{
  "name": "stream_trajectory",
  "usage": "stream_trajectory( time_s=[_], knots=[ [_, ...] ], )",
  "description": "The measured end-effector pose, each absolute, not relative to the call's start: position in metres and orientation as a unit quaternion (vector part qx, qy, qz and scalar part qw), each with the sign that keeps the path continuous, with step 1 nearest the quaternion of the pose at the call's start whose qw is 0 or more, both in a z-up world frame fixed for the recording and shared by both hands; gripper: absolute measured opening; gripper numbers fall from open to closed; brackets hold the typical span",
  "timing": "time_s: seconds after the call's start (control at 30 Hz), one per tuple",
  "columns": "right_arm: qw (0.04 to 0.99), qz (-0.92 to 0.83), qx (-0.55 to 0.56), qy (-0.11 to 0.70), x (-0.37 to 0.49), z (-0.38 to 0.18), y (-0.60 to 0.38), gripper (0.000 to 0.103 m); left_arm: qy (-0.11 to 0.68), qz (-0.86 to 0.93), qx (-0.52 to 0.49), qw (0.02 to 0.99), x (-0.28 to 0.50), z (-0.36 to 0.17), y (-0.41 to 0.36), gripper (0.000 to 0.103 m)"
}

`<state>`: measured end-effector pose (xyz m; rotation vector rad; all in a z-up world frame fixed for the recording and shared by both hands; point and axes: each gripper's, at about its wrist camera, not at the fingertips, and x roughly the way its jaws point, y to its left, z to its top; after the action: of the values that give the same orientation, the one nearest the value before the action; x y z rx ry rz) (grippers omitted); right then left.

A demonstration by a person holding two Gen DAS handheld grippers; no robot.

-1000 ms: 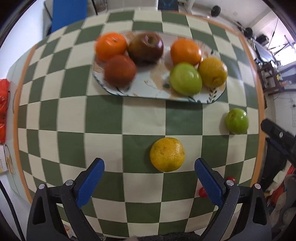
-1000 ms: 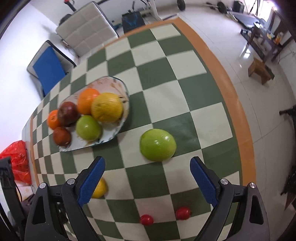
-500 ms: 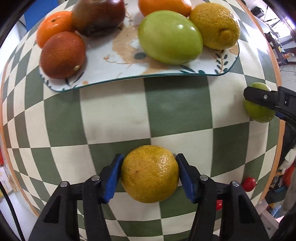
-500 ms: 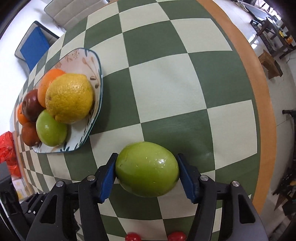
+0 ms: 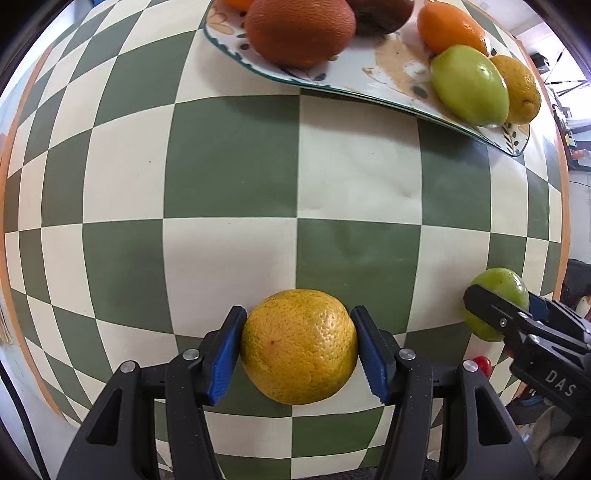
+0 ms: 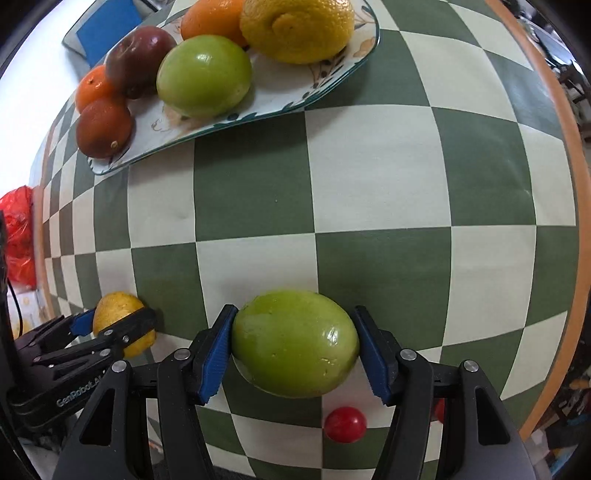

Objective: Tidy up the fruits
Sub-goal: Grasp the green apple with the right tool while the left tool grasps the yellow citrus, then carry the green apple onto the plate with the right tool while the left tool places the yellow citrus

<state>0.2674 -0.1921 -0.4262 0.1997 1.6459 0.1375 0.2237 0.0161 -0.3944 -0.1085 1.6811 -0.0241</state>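
the left hand-held gripper [image 5: 299,347] is clenched on a yellow orange [image 5: 299,345], the right hand-held gripper [image 6: 295,345] on a green fruit [image 6: 295,343], both low over the checkered tabletop [image 5: 229,166]. the plate [image 6: 280,107] of fruit lies toward 12 o'clock.

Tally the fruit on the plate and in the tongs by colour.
Green fruits: 2
Yellow fruits: 2
Orange fruits: 2
Dark red fruits: 2
Total: 8
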Motion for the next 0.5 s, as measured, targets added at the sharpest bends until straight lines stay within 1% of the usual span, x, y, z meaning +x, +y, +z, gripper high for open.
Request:
stream_trajectory(
  time_s=[0.2, 0.3, 0.4, 0.5],
  knots=[
    [0.675, 0.049, 0.094, 0.730, 0.264, -0.426, -0.191, 0.065, 0.737, -0.020, -0.049, 0.674, 0.228, -0.394, 0.011, 0.056],
    [0.676, 0.053, 0.106, 0.727, 0.265, -0.424, -0.192, 0.065, 0.733, -0.027, -0.066, 0.676, 0.230, -0.382, 0.013, 0.056],
    [0.680, 0.063, 0.139, 0.717, 0.267, -0.414, -0.203, 0.064, 0.721, -0.042, -0.092, 0.686, 0.242, -0.359, 0.009, 0.056],
    [0.691, 0.076, 0.175, 0.697, 0.276, -0.393, -0.211, 0.064, 0.704, -0.061, -0.121, 0.697, 0.267, -0.330, 0.003, 0.056]
  ],
)
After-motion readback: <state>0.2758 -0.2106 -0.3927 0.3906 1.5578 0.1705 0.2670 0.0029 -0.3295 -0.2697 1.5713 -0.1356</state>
